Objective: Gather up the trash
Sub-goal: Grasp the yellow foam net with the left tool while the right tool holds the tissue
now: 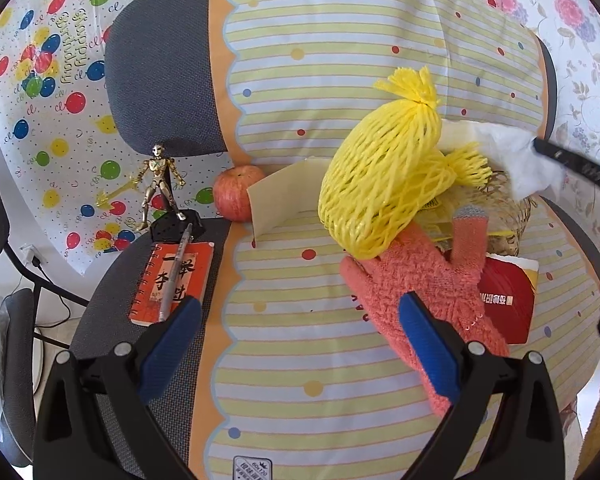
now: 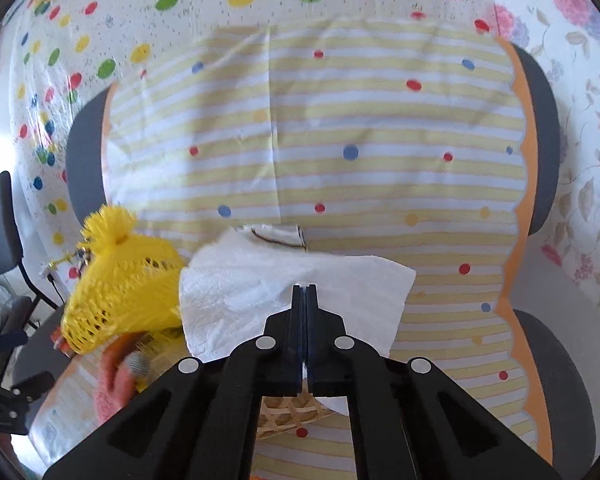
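**Q:** Where's the trash sitting right now, and what are your claws doing?

**Me:** My right claw (image 2: 305, 287) is clamped flat on a white paper tissue (image 2: 260, 280), blue pads pressed together with the sheet pinched between them. The tissue hangs just above the woven basket (image 2: 288, 416), whose rim peeks out under my claw in the right wrist view. From the left wrist camera the same tissue (image 1: 512, 152) sits right over the basket (image 1: 516, 208), at its far side.

**Q:** And the left one?

**Me:** My left claw (image 1: 300, 328) is wide open, holding nothing. Its right finger (image 1: 428, 344) overlaps a fuzzy pink glove (image 1: 412, 280) in the view; can't tell if it's actually touching. The glove lies on the striped cloth (image 1: 300, 360) just in front of the basket, thumb poking up.

**Q:** Anything else around the basket?

**Me:** A yellow foam fruit net (image 1: 384, 188) is piled on the basket's left side, leaning on the glove. A red booklet (image 1: 508, 300) lies beside the glove, just in front of the basket. Left of the basket there's a cream card (image 1: 276, 200) standing up, then an apple (image 1: 236, 192). Farther left: a gold action figure (image 1: 158, 184) on a black stand, plus an orange notebook (image 1: 172, 284) with a pen (image 1: 176, 272) on top. All of this is on an office chair seat (image 1: 156, 88).
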Tool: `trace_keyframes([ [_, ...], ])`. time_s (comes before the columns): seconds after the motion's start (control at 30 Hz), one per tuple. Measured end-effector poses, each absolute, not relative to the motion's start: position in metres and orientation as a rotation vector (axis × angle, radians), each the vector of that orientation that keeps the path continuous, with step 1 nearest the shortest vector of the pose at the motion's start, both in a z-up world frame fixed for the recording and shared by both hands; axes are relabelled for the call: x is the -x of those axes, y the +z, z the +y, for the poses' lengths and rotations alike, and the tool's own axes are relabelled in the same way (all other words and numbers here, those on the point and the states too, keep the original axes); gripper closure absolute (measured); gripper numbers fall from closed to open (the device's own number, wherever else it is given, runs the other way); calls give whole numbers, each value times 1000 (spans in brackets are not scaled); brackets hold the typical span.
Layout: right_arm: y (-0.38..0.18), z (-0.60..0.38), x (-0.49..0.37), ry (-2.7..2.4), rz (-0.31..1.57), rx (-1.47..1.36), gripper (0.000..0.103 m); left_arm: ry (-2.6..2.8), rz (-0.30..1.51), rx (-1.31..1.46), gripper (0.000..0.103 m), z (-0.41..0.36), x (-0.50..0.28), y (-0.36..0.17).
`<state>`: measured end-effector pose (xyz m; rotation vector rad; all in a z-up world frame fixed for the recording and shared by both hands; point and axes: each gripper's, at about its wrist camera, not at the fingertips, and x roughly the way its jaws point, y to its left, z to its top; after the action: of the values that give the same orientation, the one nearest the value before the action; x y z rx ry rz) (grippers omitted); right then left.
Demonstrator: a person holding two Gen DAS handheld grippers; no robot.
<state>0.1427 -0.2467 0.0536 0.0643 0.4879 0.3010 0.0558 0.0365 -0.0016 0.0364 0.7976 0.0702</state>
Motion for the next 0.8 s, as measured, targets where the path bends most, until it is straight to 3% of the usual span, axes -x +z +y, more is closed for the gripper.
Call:
trace_keyframes([
  [0.13, 98, -260, -102, 283, 370, -113, 102, 70, 780, -31, 7, 38, -50, 3],
  [0.27, 122, -274, -71, 246, 372, -117, 102, 35, 738, -27, 7, 35, -43, 9],
  [0.37, 110, -277, -60, 228, 439, -99, 102, -13, 709, -30, 8, 31, -43, 12],
  [0.53, 81, -277, -36, 186, 495, -52, 101, -51, 683, -103, 20, 20, -64, 8],
  [0.8, 55, -283, -44, 198, 551, -113, 101, -89, 690, -190, 19, -6, -108, 3],
])
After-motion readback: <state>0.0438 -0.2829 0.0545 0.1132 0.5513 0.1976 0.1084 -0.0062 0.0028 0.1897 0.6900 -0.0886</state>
